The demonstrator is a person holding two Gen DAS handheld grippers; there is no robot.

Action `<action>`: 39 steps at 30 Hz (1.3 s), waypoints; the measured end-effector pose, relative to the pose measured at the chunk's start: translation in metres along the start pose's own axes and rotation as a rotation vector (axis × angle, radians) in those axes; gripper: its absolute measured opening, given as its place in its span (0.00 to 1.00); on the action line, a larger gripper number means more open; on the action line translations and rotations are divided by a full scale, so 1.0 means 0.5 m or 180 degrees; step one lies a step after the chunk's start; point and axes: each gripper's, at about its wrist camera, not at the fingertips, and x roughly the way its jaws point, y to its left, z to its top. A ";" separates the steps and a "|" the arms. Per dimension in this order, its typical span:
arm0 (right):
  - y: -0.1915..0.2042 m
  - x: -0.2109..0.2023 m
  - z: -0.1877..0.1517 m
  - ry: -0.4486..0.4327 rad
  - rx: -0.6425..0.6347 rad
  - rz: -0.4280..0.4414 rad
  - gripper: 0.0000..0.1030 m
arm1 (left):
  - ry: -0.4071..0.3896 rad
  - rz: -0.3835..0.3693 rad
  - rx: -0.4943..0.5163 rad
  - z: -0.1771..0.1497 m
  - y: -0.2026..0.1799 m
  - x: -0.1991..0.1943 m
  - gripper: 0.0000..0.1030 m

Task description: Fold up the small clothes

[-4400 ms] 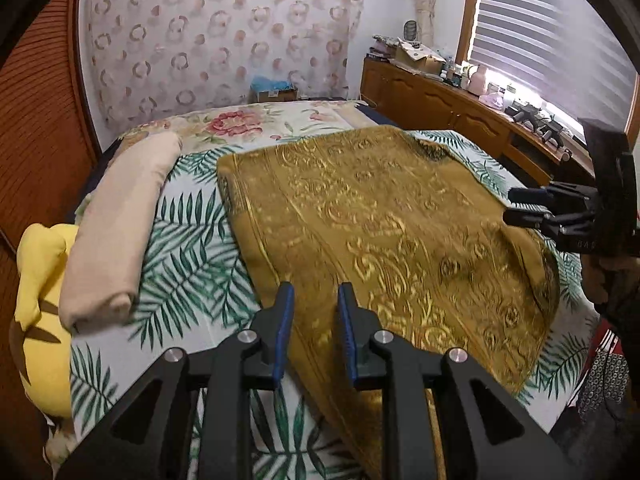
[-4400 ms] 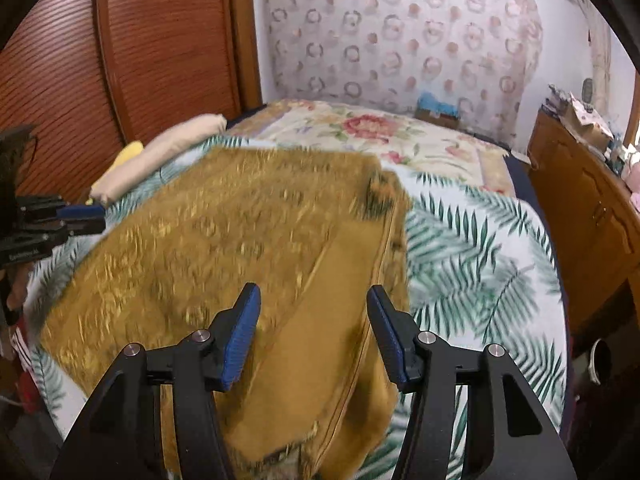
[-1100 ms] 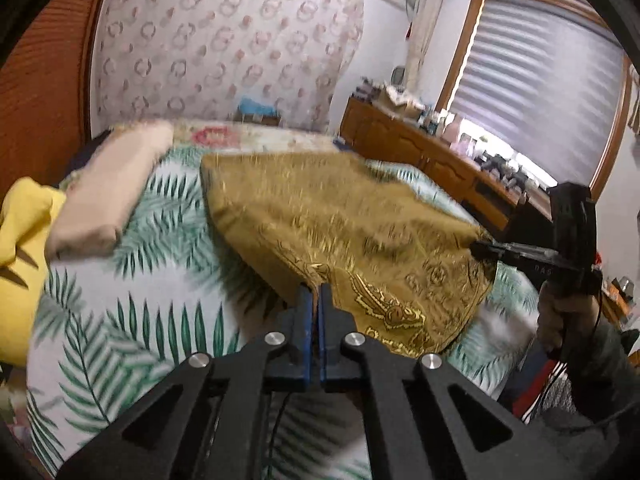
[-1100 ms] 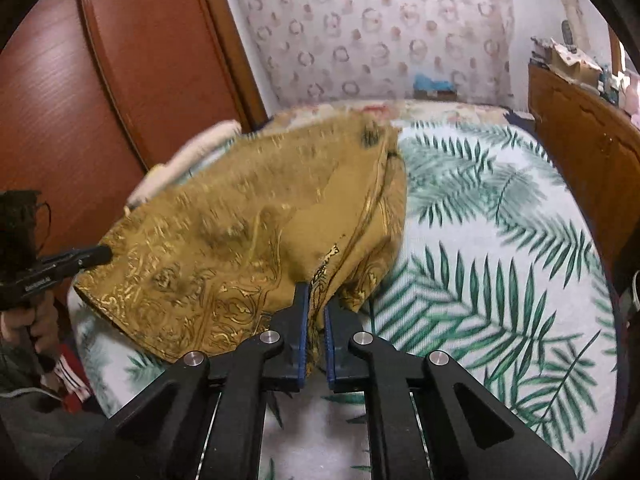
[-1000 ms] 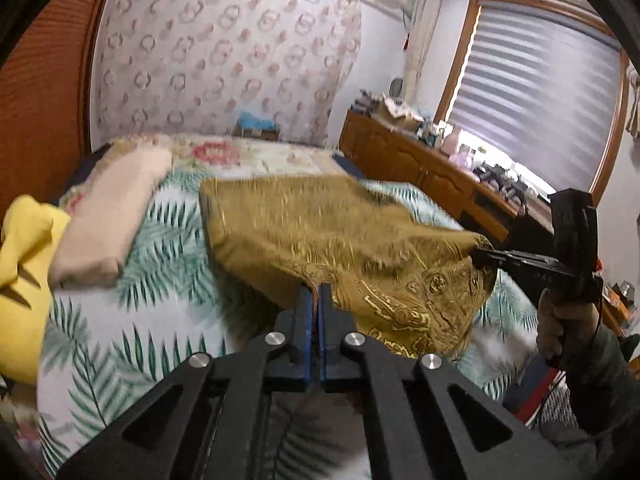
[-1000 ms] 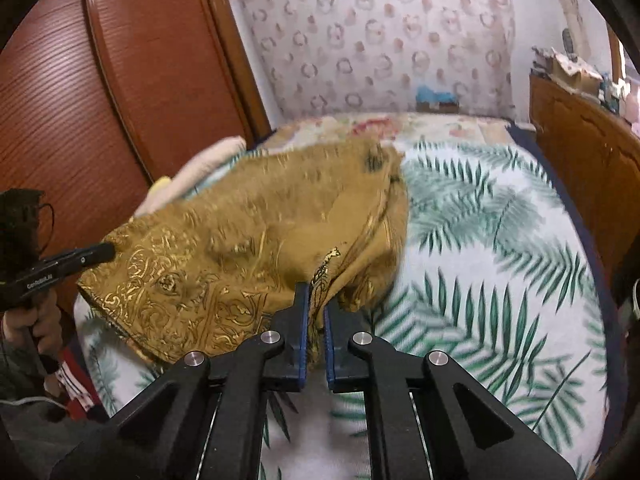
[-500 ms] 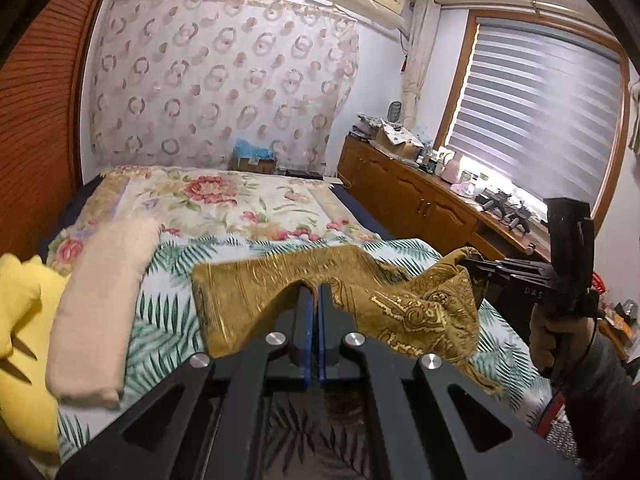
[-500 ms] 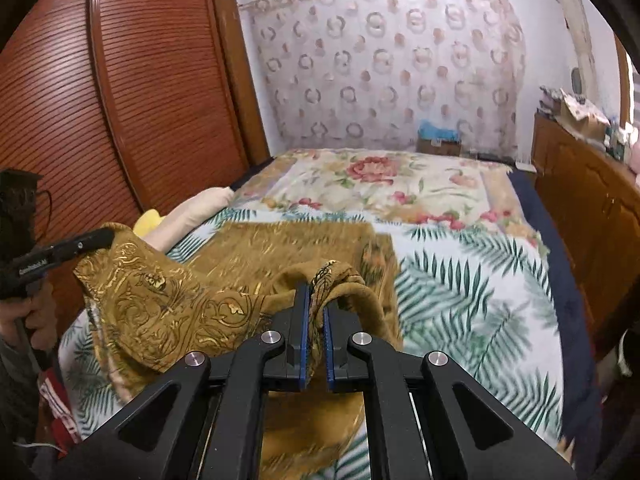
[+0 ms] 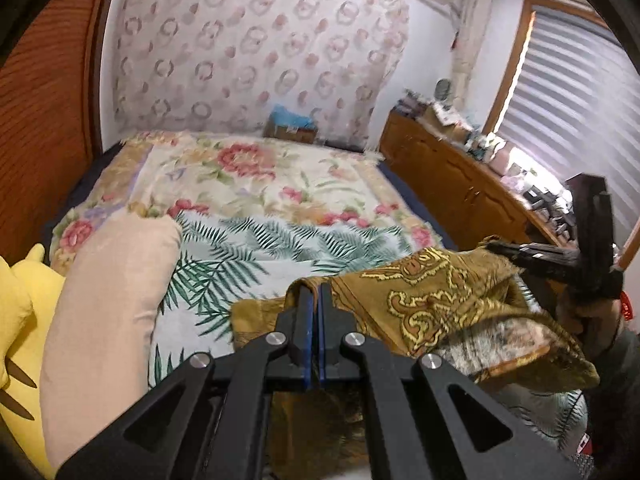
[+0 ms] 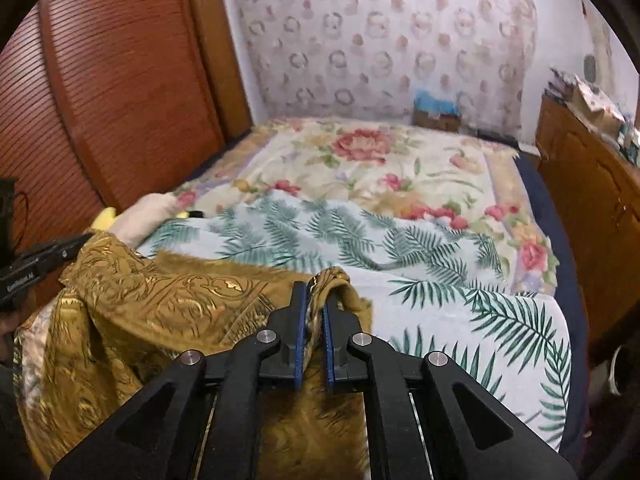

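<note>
Nearest in the left wrist view, the left gripper (image 9: pixel 315 290) has its blue-lined fingers (image 9: pixel 304 320) pressed together on a bunched edge of the gold brocade cloth (image 9: pixel 436 308), which folds over the fingertips. From there the cloth runs toward 3 o'clock, where its other corner is pinched in the tip of the right gripper (image 9: pixel 494 246), held by a hand at the frame's right edge. Between the two grips the cloth is lifted off the bed and sags, its duller underside showing along the lower fold; another part lies on the leaf-print sheet (image 9: pixel 256 248) just past the left fingertips.

In the right wrist view, the right gripper (image 10: pixel 316 296) is clenched on a twisted hem of the same cloth, which pokes out above the fingertips. The fabric spreads toward 9 o'clock and drapes down over the near edge of the bed, up to the left gripper (image 10: pixel 82 242) at the frame's left side, whose tip meets the cloth there.

Toward 9 o'clock in the left view, a rolled beige blanket (image 9: pixel 108 304) lies along the sheet, with a yellow plush toy (image 9: pixel 20 304) just beside it at the frame's edge. Farther on, a floral bedspread (image 9: pixel 240 172) covers the rest of the bed. At 2 o'clock a wooden cabinet (image 9: pixel 452 184) lines the wall under a slatted blind (image 9: pixel 576 92). At 12 o'clock a patterned curtain (image 9: pixel 248 48) hangs behind a small box with blue contents (image 9: pixel 290 126).
</note>
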 end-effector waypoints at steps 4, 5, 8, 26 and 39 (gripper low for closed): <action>-0.022 0.009 0.010 0.0017 0.0020 -0.0109 0.33 | 0.0161 0.0076 0.0004 -0.001 0.010 0.046 0.00; -0.022 0.001 0.012 -0.0047 -0.0023 -0.0195 0.39 | 0.0189 0.0110 0.0025 0.000 0.008 0.053 0.00; -0.019 -0.027 0.021 -0.0140 -0.0073 -0.0199 0.50 | 0.0236 0.0134 0.0060 0.004 0.002 0.061 0.00; 0.176 -0.095 -0.138 -0.0021 -0.0525 0.0347 0.50 | 0.0050 0.0103 0.0467 -0.045 -0.046 -0.114 0.22; 0.254 -0.051 -0.251 0.0352 -0.0813 0.0344 0.53 | 0.0204 0.0009 0.0377 -0.168 -0.045 -0.160 0.24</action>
